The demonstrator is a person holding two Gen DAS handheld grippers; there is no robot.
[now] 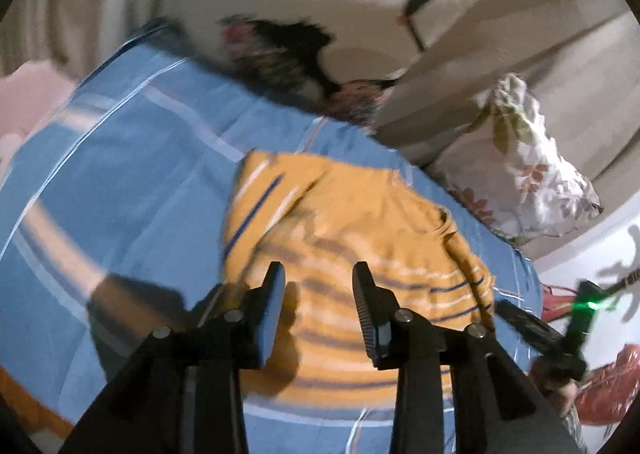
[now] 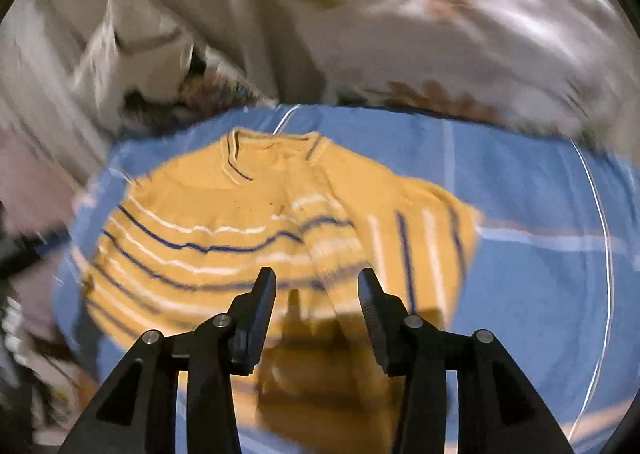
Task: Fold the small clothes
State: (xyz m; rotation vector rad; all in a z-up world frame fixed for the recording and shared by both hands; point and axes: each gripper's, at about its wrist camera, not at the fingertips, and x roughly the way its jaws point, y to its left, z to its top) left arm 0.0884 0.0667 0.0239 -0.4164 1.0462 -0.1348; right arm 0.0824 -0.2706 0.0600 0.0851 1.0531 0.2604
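A small yellow sweater point(image 2: 224, 222) with dark blue and white stripes lies on a blue bedsheet point(image 2: 520, 182), collar at the far end, one sleeve folded across its right side. In the left wrist view the same yellow sweater point(image 1: 352, 222) lies rumpled on the blue bedsheet point(image 1: 132, 158). My left gripper point(image 1: 319, 274) hovers above the sweater's striped part, open, with nothing between its fingers. My right gripper point(image 2: 316, 278) hangs open above the sweater's near edge, also with nothing in it. The right gripper point(image 1: 576, 318) shows at the right edge of the left wrist view, with a green light on it.
A floral pillow point(image 1: 520, 166) lies past the sheet on the right, and a white pillow with a dark print point(image 1: 320, 14) lies at the far end. A red bag point(image 1: 612, 378) sits low at the right. Pink cloth point(image 1: 28, 102) is at the left.
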